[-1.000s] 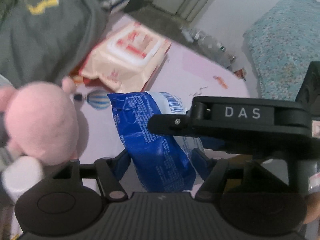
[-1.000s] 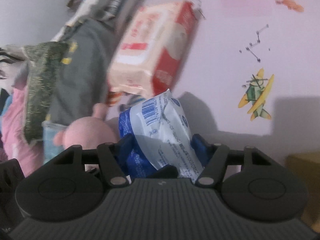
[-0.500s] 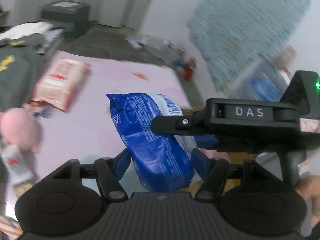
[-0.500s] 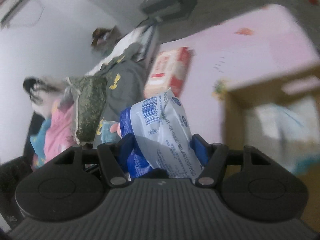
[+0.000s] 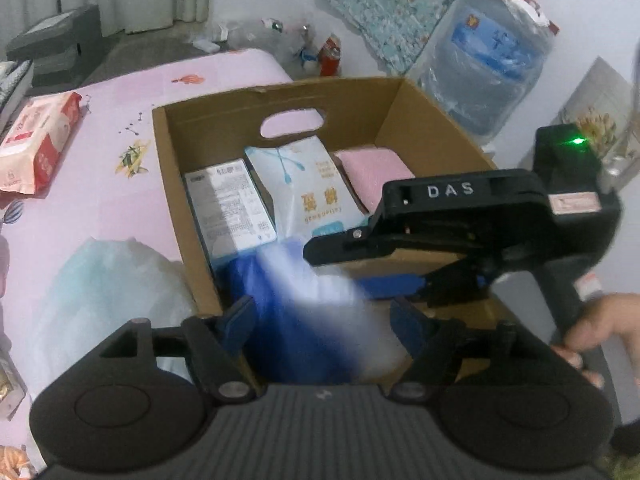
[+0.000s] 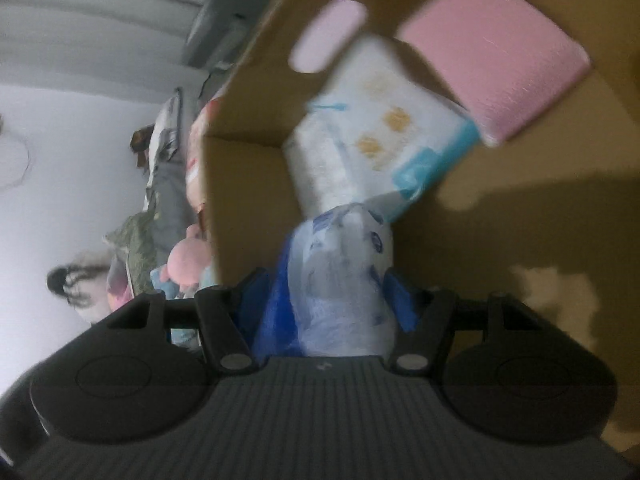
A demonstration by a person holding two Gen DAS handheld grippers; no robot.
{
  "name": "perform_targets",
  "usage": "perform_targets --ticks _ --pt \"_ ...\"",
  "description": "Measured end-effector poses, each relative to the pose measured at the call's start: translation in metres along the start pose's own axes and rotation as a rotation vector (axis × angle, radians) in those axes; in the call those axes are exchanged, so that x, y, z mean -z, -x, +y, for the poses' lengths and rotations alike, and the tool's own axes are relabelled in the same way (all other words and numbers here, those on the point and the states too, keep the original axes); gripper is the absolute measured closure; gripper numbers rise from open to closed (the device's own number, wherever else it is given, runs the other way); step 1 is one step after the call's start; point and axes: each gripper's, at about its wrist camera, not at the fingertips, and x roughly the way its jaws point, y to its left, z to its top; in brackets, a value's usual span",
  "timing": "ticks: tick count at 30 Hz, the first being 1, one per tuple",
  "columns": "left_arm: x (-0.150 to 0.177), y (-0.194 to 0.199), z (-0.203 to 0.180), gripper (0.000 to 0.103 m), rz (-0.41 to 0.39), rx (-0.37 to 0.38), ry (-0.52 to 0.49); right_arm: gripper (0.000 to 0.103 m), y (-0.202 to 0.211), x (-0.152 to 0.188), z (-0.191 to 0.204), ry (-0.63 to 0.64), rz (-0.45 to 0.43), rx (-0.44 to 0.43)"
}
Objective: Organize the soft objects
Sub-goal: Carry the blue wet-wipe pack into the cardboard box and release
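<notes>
Both grippers have swung away from the pink bed sheet and its pile of clothes, carrying a blue-and-white soft pack (image 5: 312,308) to a spot over an open cardboard box (image 5: 176,184) that was not in view a second ago. Seen from the left wrist, the pack is blurred and lies between the left gripper (image 5: 320,320)'s blue pads, whose jaws are opening; whether they press on the pack is not clear. The right gripper (image 5: 384,256) reaches in from the right of that view, held by a person's hand (image 5: 592,328), and in its own view the right gripper (image 6: 328,292) has its jaws pinching the pack (image 6: 344,272) on both sides. Inside the box lie a white labelled pack (image 5: 228,208), a white-and-teal tissue pack (image 5: 308,188) and a pink folded cloth (image 5: 372,172), set side by side along the far wall below a hand-hole. On the bed sheet (image 5: 100,208) to the left remain a red-and-white wipes pack (image 5: 36,144) and a pale plastic bag (image 5: 108,284); a pink plush toy (image 6: 188,260) shows beyond the box wall in the right wrist view. The step in hand appears to be the drop-off: the pack hangs above the near, unfilled part of the box. Next, it seems, the pack must be lowered into that gap beside the white labelled pack, and the right jaws must spread before both grippers lift clear.
</notes>
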Motion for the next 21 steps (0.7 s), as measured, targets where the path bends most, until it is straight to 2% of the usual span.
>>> perform_targets --ticks 2,6,11,15,21 --pt "0.002 0.005 -0.001 0.028 0.009 0.019 -0.003 0.040 0.000 0.001 -0.012 -0.041 0.001 -0.018" --pt "0.002 0.022 0.005 0.028 -0.018 0.024 -0.004 0.040 0.015 0.002 -0.010 -0.018 -0.032 -0.019" --pt "0.005 0.059 0.020 0.020 -0.092 0.008 0.019 0.041 0.031 0.001 -0.003 0.025 -0.054 0.046" --pt "0.021 0.087 0.047 0.015 -0.141 0.004 0.068 0.045 0.026 0.007 -0.003 0.063 -0.009 0.112" --pt "0.070 0.121 0.099 0.015 -0.207 -0.115 0.145 0.055 -0.004 0.029 0.003 0.164 0.122 0.216"
